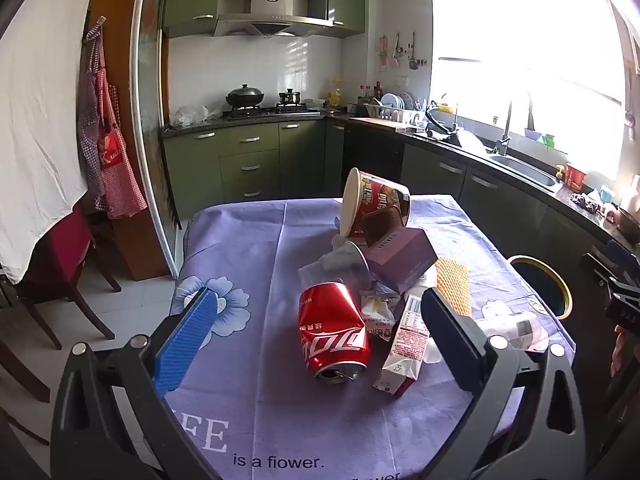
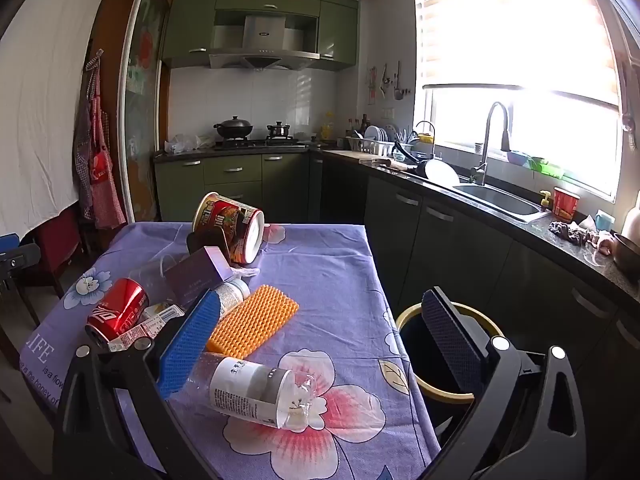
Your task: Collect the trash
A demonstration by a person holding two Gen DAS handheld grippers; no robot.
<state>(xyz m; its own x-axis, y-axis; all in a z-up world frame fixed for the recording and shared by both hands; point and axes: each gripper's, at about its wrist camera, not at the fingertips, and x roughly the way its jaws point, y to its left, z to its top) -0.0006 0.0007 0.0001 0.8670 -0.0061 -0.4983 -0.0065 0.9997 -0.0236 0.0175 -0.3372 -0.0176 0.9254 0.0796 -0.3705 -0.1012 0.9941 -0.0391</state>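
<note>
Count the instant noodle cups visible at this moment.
2. One noodle cup lies tipped on its side at the far end of the table, leaning on the trash pile. Another red cup stands upright on the counter right of the sink. Others may be hidden.

Black tool (image 1: 320, 332) frames, blue ribbed pads (image 1: 185, 340), silver screws (image 1: 79, 347)

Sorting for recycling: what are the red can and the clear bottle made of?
Red can: looks like thin painted metal, probably aluminium, judging by its glossy dented wall and bare silvery rim. Clear bottle: apparently thin transparent plastic with a paper or film label.
</note>
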